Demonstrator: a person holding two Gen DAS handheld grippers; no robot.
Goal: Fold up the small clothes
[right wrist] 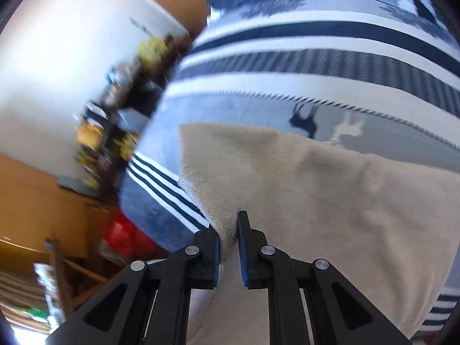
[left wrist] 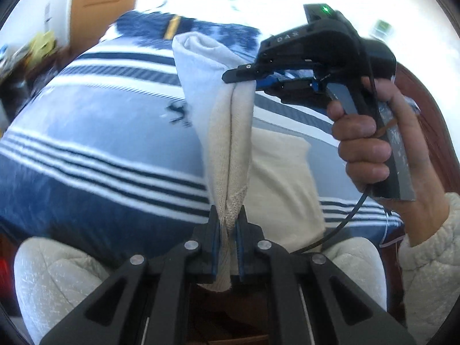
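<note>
A small cream knit garment is lifted above a bed covered by a blue and white striped blanket. My left gripper is shut on one edge of the garment, which stretches away in a taut folded strip. At the strip's far end my right gripper, held by a hand, pinches the other edge. In the right wrist view my right gripper is shut on the cream garment, which hangs broad over the blanket. More of the garment hangs lower behind the strip.
A cardboard box stands at the back left. A dark shelf of small cluttered items runs along a white wall beside the bed. A wooden chair and something red lie below the bed's edge. A dark wooden bedframe shows on the right.
</note>
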